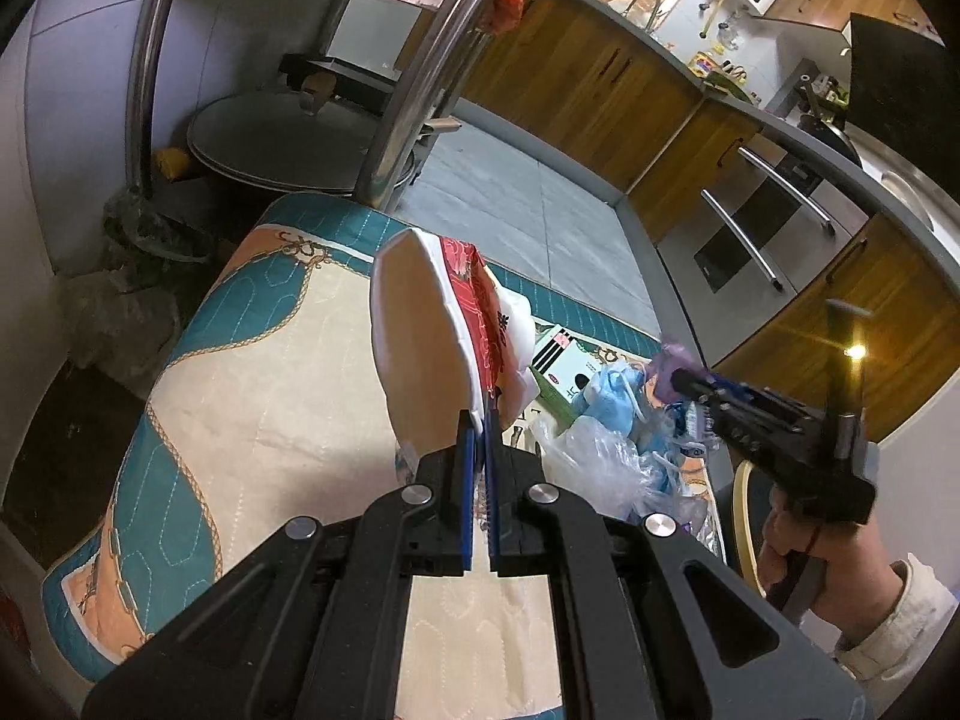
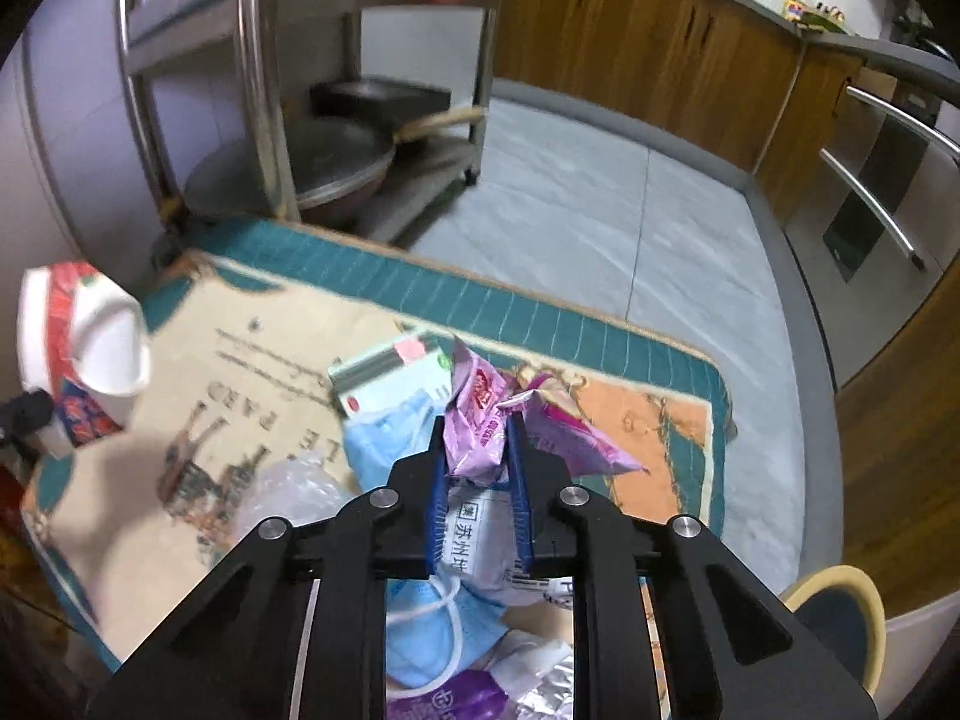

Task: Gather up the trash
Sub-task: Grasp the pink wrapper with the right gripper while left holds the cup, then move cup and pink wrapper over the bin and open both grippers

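My left gripper [image 1: 478, 420] is shut on the rim of a red and white paper bowl [image 1: 420, 330], held tilted above the table; the bowl also shows at the left of the right wrist view [image 2: 84, 336]. My right gripper [image 2: 477, 426] is shut on a crumpled purple snack wrapper [image 2: 480, 420] and lifts it over the trash pile. It shows in the left wrist view [image 1: 675, 381] at the right, held by a hand. In the pile lie blue face masks [image 2: 384, 450], a green and white carton [image 2: 390, 378], clear plastic [image 2: 282, 492] and a white printed packet [image 2: 480, 540].
The quilted teal and cream tablecloth [image 1: 252, 396] covers the table. A steel rack [image 2: 264, 90] with pans stands behind the table. Wooden cabinets [image 2: 630, 42] and an oven [image 2: 870, 192] line the right. A dark bin bag [image 1: 150, 228] sits on the floor at left. A chair [image 2: 840, 618] is at lower right.
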The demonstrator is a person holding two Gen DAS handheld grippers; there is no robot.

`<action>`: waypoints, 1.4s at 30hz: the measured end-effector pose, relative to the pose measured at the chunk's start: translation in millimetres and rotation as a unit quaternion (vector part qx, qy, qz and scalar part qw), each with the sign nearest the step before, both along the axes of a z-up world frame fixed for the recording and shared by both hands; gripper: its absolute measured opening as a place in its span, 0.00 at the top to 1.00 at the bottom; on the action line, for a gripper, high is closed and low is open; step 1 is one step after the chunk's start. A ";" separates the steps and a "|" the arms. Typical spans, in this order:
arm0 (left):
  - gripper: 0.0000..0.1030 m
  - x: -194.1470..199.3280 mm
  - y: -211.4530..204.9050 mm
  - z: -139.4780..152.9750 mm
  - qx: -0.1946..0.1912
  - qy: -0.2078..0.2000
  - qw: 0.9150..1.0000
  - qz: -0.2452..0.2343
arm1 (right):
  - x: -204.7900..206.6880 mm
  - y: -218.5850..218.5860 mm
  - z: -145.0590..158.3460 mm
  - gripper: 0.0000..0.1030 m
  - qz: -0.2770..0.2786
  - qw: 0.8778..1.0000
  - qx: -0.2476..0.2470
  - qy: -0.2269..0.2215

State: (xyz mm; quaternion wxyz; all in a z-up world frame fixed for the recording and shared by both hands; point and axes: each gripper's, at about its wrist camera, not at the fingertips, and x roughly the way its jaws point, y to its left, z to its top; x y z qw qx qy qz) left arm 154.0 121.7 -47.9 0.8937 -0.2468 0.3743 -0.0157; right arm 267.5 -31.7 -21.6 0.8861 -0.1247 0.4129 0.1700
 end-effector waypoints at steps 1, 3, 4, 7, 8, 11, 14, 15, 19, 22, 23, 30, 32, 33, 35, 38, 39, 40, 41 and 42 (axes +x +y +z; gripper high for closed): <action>0.98 -0.3 -1.2 1.2 0.003 -0.002 1.000 -0.001 | -2.7 -2.6 4.9 0.86 -0.001 1.000 0.010 -0.007; 0.98 -1.6 -2.7 3.1 0.003 -0.007 1.000 -0.003 | -9.3 -10.2 18.4 0.86 -0.002 0.999 0.032 -0.024; 0.98 -2.9 -3.5 4.5 0.004 -0.010 1.000 -0.004 | -11.8 -12.3 23.7 0.86 -0.002 0.999 0.039 -0.030; 0.98 -6.9 -5.1 5.7 0.006 -0.013 1.000 -0.005 | -19.8 -26.7 46.8 0.87 -0.003 0.996 0.077 -0.052; 0.98 -8.0 -5.4 6.2 0.006 -0.015 1.000 -0.005 | -23.3 -33.6 56.2 0.87 -0.005 0.994 0.096 -0.058; 0.98 -13.9 -7.3 10.4 0.005 -0.025 1.000 -0.009 | -34.1 -54.2 81.9 0.87 -0.007 0.985 0.156 -0.068; 0.98 -19.4 -13.0 15.4 0.004 -0.033 0.999 -0.018 | -49.4 -72.9 99.2 0.87 -0.009 0.978 0.198 -0.069; 0.98 -20.9 -15.6 17.1 0.005 -0.034 0.999 -0.022 | -55.7 -78.5 103.7 0.87 -0.009 0.976 0.205 -0.070; 0.98 -28.3 -28.5 24.0 0.007 -0.042 0.998 -0.039 | -82.9 -100.5 114.8 0.87 -0.012 0.972 0.223 -0.070; 0.98 -37.7 -39.8 30.6 0.000 -0.048 0.998 -0.051 | -103.1 -118.3 115.8 0.87 -0.020 0.970 0.231 -0.068; 0.98 -39.8 -42.9 31.7 -0.002 -0.049 0.997 -0.055 | -108.5 -121.8 115.7 0.87 -0.022 0.970 0.231 -0.069; 0.98 -52.0 -83.5 41.1 -0.024 -0.053 0.994 -0.095 | -151.7 -162.9 101.3 0.87 -0.064 0.967 0.241 -0.058; 0.98 -52.5 -98.7 44.6 -0.023 -0.055 0.992 -0.111 | -161.3 -174.0 95.8 0.87 -0.078 0.964 0.247 -0.056; 0.98 -52.2 -106.5 46.3 -0.022 -0.056 0.991 -0.120 | -166.1 -180.6 93.1 0.87 -0.086 0.963 0.250 -0.056; 0.98 -51.7 -125.4 50.3 -0.019 -0.058 0.988 -0.139 | -174.2 -195.3 87.0 0.87 -0.106 0.958 0.260 -0.052; 0.98 -50.0 -151.2 55.4 -0.017 -0.060 0.984 -0.164 | -184.4 -216.6 78.4 0.87 -0.132 0.953 0.267 -0.049; 0.98 -49.0 -159.1 56.0 -0.016 -0.060 0.983 -0.171 | -187.3 -223.7 75.5 0.87 -0.141 0.952 0.268 -0.048; 0.98 -47.1 -168.9 56.8 -0.015 -0.059 0.982 -0.180 | -188.4 -228.8 73.8 0.87 -0.147 0.951 0.269 -0.048; 0.98 -45.7 -174.7 56.2 -0.014 -0.057 0.981 -0.187 | -190.1 -235.2 71.4 0.87 -0.155 0.950 0.268 -0.048; 0.98 -43.4 -183.8 56.1 -0.013 -0.054 0.979 -0.196 | -191.5 -241.1 69.0 0.87 -0.163 0.949 0.265 -0.049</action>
